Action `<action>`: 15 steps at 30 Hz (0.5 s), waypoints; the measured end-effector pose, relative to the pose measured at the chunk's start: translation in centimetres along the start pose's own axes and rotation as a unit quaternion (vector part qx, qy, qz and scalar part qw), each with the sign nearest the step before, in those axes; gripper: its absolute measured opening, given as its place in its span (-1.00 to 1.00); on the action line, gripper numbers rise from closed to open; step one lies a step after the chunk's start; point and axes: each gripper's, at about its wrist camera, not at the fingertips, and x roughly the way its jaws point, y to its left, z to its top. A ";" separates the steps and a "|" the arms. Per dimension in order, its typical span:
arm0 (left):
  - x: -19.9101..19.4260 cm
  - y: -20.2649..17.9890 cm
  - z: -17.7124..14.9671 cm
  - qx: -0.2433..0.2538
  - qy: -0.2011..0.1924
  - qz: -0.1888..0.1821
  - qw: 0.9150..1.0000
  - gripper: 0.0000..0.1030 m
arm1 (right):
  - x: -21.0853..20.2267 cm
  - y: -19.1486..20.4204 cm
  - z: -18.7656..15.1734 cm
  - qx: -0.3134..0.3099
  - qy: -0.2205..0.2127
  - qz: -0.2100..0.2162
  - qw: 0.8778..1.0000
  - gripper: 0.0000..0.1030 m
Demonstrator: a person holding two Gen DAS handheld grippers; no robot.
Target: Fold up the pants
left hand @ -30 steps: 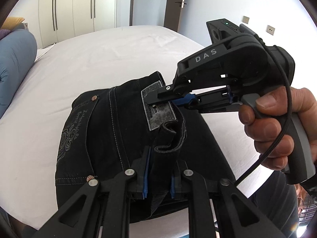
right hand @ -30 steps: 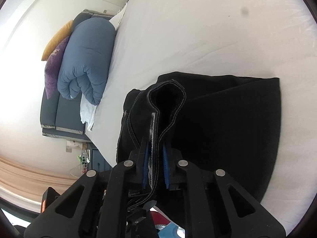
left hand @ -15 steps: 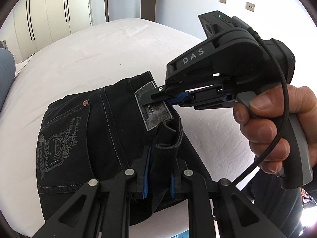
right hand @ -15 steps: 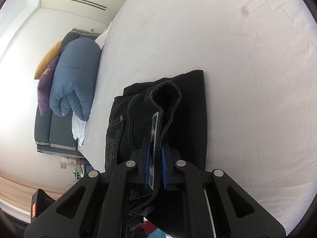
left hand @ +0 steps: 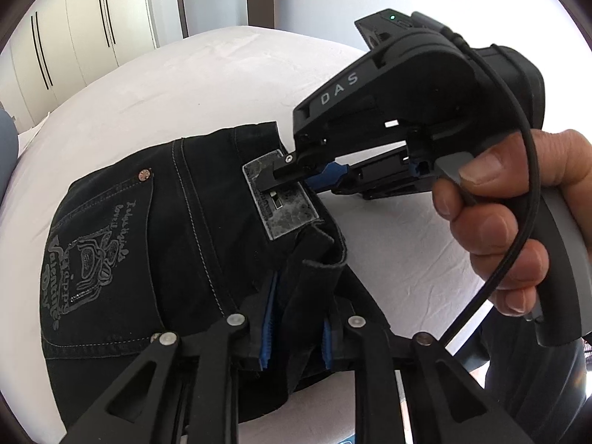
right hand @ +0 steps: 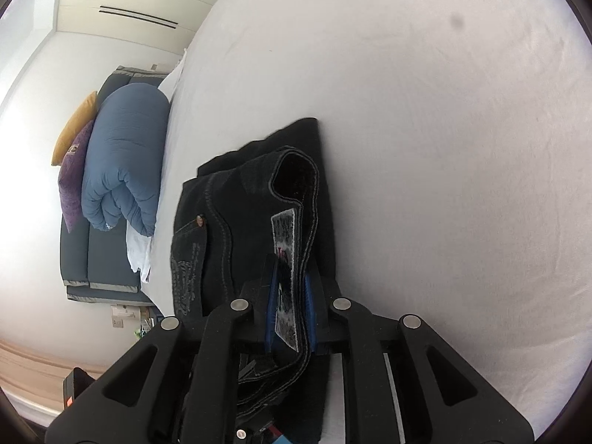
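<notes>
Black jeans [left hand: 148, 244] lie folded on the white bed [left hand: 185, 85], back pocket with grey print facing up. My left gripper [left hand: 296, 329] is shut on the waistband at the near edge. My right gripper [left hand: 296, 177], seen from the left wrist view, is shut on the waistband at the grey leather patch [left hand: 285, 199]. In the right wrist view the right gripper [right hand: 290, 314] clamps the patch [right hand: 285, 259] and the waistband, and the jeans [right hand: 236, 214] stretch away from it.
A rolled blue duvet [right hand: 122, 159] with purple and yellow pillows lies at the bed's head. White wardrobes [left hand: 92, 26] and a door stand beyond the bed. The bed's near edge runs just under the grippers.
Both grippers have kept their hold on the waistband and carried the jeans across the bed. The folded jeans now look narrower in the right wrist view.
</notes>
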 end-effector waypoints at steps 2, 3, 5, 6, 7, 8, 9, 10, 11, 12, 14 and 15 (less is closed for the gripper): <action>-0.5 0.3 -0.1 -0.007 -0.011 -0.010 1.000 -0.39 | 0.3 -1.0 0.1 0.017 -0.001 0.031 0.999 -0.75; -0.8 0.6 -0.1 -0.014 -0.012 -0.022 1.000 -0.17 | 0.2 -1.2 0.2 0.021 0.001 0.042 0.999 -0.70; -1.6 1.4 -0.3 -0.030 -0.015 -0.040 0.999 0.28 | 0.0 -1.1 0.3 0.018 0.004 0.048 0.999 -0.61; -2.3 1.8 -0.6 -0.037 -0.022 -0.050 0.998 0.36 | -0.3 -1.0 0.4 0.017 0.002 0.048 0.999 -0.49; -3.0 2.2 -1.0 -0.044 -0.028 -0.055 0.997 0.37 | -0.8 -1.0 0.6 0.018 -0.006 0.048 0.999 -0.38; -3.8 2.7 -1.3 -0.049 -0.033 -0.058 0.997 0.37 | -1.5 -0.9 0.7 0.019 -0.020 0.039 0.999 0.12; -4.6 3.3 -1.7 -0.055 -0.037 -0.059 0.996 0.37 | -2.4 -0.9 0.9 0.024 -0.040 0.029 0.998 0.38; -5.4 4.1 -1.9 -0.063 -0.042 -0.057 0.996 0.37 | -3.5 -1.1 1.0 0.031 -0.064 0.031 0.997 0.39; -6.2 5.1 -2.1 -0.073 -0.048 -0.052 0.995 0.37 | -4.5 -1.2 1.3 0.036 -0.077 0.033 0.996 0.39; -6.9 6.4 -2.2 -0.086 -0.054 -0.046 0.994 0.37 | -5.3 -1.0 1.4 0.035 -0.086 0.035 0.995 0.42; -8.0 9.1 -2.0 -0.116 -0.059 -0.037 0.991 0.37 | -6.0 0.3 1.4 0.014 -0.076 0.055 0.996 0.31; -8.3 10.6 -1.9 -0.131 -0.063 -0.030 0.989 0.37 | -5.9 1.5 1.2 -0.008 -0.062 0.068 0.996 0.16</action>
